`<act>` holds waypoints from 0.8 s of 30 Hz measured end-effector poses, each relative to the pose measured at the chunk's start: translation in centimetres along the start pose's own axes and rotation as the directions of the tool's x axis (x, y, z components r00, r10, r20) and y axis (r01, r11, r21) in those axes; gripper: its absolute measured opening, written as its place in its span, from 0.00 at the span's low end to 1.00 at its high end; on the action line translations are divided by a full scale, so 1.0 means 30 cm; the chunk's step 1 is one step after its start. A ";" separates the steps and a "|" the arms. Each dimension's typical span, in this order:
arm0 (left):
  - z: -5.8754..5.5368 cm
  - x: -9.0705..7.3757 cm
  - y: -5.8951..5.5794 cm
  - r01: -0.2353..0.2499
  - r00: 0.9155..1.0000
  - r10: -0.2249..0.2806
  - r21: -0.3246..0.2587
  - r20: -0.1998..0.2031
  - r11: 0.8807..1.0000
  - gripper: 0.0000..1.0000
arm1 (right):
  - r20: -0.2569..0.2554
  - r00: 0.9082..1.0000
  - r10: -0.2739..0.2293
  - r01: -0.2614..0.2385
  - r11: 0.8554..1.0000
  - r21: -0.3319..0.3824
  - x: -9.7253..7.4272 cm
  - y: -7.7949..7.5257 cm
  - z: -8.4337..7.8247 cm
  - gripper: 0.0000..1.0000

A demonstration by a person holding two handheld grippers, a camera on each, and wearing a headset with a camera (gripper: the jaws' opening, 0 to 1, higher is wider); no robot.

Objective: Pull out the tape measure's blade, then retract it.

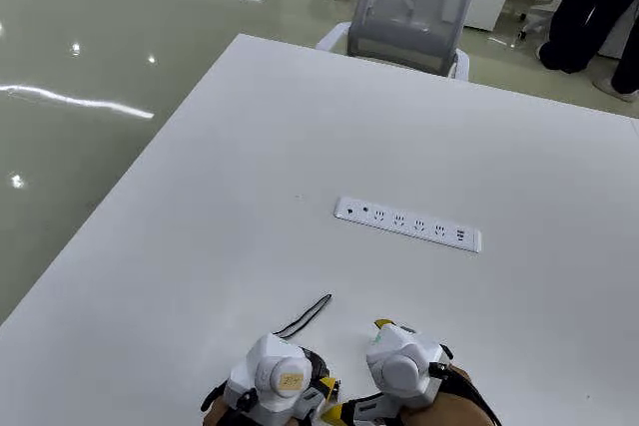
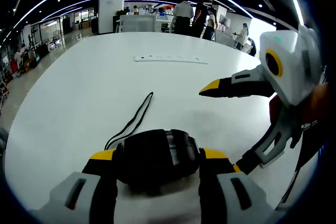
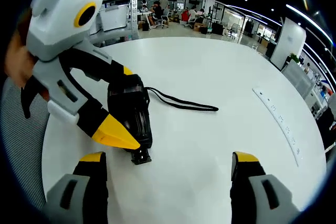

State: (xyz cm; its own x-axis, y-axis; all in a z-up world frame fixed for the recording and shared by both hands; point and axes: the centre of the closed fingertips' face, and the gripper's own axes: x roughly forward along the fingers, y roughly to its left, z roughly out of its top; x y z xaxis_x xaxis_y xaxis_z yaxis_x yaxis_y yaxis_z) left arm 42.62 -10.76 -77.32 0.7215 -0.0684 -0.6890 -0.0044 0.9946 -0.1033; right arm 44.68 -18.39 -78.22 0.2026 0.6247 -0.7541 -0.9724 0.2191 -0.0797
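Note:
The black tape measure (image 2: 157, 161) rests on the white table (image 2: 79, 93), and my left gripper (image 2: 157, 155) is shut on its body. Its black wrist strap (image 1: 305, 315) trails away across the table. In the right gripper view the tape measure (image 3: 130, 103) stands at the left, with the blade's end hook (image 3: 140, 156) showing at its lower corner and the blade inside. My right gripper (image 3: 168, 161) is open just right of that hook, with nothing between its fingers. Both grippers sit at the table's near edge, left gripper (image 1: 283, 381) beside right gripper (image 1: 399, 364).
A white power strip (image 1: 407, 223) lies flat mid-table beyond the grippers. A grey mesh office chair (image 1: 409, 7) stands at the far table edge. The table's left edge runs diagonally, with shiny floor beyond it. People stand far back in the room.

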 end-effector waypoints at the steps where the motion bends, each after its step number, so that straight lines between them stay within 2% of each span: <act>1: 0.002 -0.001 0.002 0.005 1.000 -0.005 -0.004 0.000 1.000 0.60 | 0.000 1.000 -0.001 0.001 1.000 0.000 -0.001 -0.002 -0.003 1.00; 2: 0.006 -0.002 0.001 0.016 1.000 -0.016 0.001 0.009 1.000 0.60 | -0.005 1.000 -0.002 0.002 1.000 0.001 -0.003 -0.003 -0.008 1.00; 4: 0.015 -0.003 -0.002 0.025 0.999 -0.027 0.085 0.019 0.996 0.61 | -0.011 1.000 -0.002 0.003 1.000 0.010 -0.005 -0.004 -0.015 1.00; 5: 0.026 -0.007 -0.007 0.025 0.999 -0.030 0.137 0.036 0.990 0.61 | -0.010 1.000 -0.007 0.007 1.000 0.011 -0.005 -0.008 -0.018 1.00; 6: 0.032 -0.012 -0.008 0.024 0.998 -0.031 0.144 0.049 0.989 0.61 | -0.010 1.000 -0.010 0.010 1.000 0.011 -0.006 -0.010 -0.020 1.00; 8: 0.040 -0.015 0.006 0.030 0.997 -0.036 0.102 0.064 0.994 0.62 | -0.009 1.000 -0.012 0.013 1.000 0.021 -0.011 -0.013 -0.022 1.00; 11: 0.068 -0.021 0.019 0.056 0.994 -0.063 0.069 0.091 0.996 0.77 | -0.005 1.000 -0.018 0.019 0.999 0.032 -0.019 -0.018 -0.027 1.00; 14: 0.116 -0.035 0.027 0.090 0.984 -0.100 0.070 0.148 0.993 0.82 | -0.002 1.000 -0.026 0.026 0.999 0.048 -0.034 -0.019 -0.030 1.00; 16: 0.138 -0.044 0.023 0.143 0.973 -0.146 0.029 0.179 0.989 0.90 | 0.002 0.999 -0.034 0.034 0.998 0.058 -0.044 -0.023 -0.036 1.00; 18: 0.153 -0.050 0.049 0.144 0.967 -0.154 0.063 0.204 0.988 0.99 | 0.008 0.999 -0.046 0.045 0.996 0.080 -0.055 -0.027 -0.036 1.00; 19: 0.153 -0.056 0.055 0.150 0.965 -0.162 0.072 0.204 0.986 0.99 | 0.016 0.999 -0.052 0.050 0.995 0.082 -0.061 -0.029 -0.032 1.00; 20: 0.155 -0.064 0.053 0.182 0.958 -0.193 0.070 0.210 0.981 0.99 | 0.019 0.998 -0.059 0.057 0.995 0.087 -0.070 -0.032 -0.030 1.00; 22: 0.158 -0.070 0.072 0.186 0.954 -0.204 0.103 0.219 0.977 0.99 | 0.030 0.997 -0.075 0.072 0.993 0.095 -0.085 -0.040 -0.025 1.00; 24: 0.156 -0.074 0.087 0.191 0.954 -0.212 0.115 0.214 0.975 0.99 | 0.040 0.996 -0.083 0.078 0.990 0.114 -0.095 -0.044 -0.023 1.00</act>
State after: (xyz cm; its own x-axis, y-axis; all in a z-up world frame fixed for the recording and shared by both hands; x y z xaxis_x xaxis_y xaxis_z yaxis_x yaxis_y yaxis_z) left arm 44.23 -7.64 -72.71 0.8371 -0.2595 -0.4816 0.2129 0.9655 -0.1501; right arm 45.30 -20.97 -76.41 0.2866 0.6338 -0.7185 -0.9342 0.3511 -0.0629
